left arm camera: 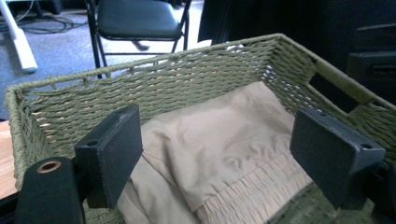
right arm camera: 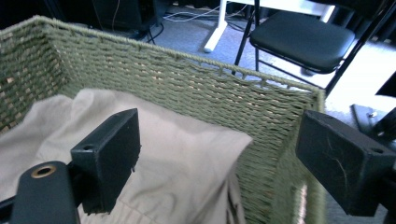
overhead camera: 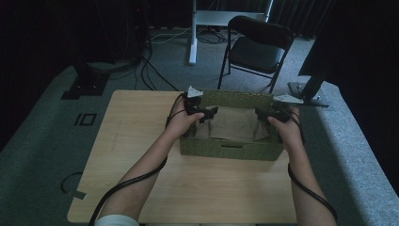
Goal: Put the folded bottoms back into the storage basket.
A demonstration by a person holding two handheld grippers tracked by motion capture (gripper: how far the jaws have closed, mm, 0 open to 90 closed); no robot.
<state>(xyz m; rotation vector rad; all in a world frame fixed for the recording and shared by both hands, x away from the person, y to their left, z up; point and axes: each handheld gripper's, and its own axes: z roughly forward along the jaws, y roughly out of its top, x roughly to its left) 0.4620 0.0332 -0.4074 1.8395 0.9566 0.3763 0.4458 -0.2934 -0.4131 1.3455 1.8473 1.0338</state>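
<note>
In the woven green basket (overhead camera: 226,149), crumpled beige cloth (left arm camera: 219,140) lies beneath both grippers' spread jaws.

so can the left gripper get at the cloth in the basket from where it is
Probably yes. The left gripper hangs open over the basket, jaws apart with the beige cloth lying uncovered right between and below them. Nothing sits on the cloth, and the woven walls stand off to the sides.
</note>
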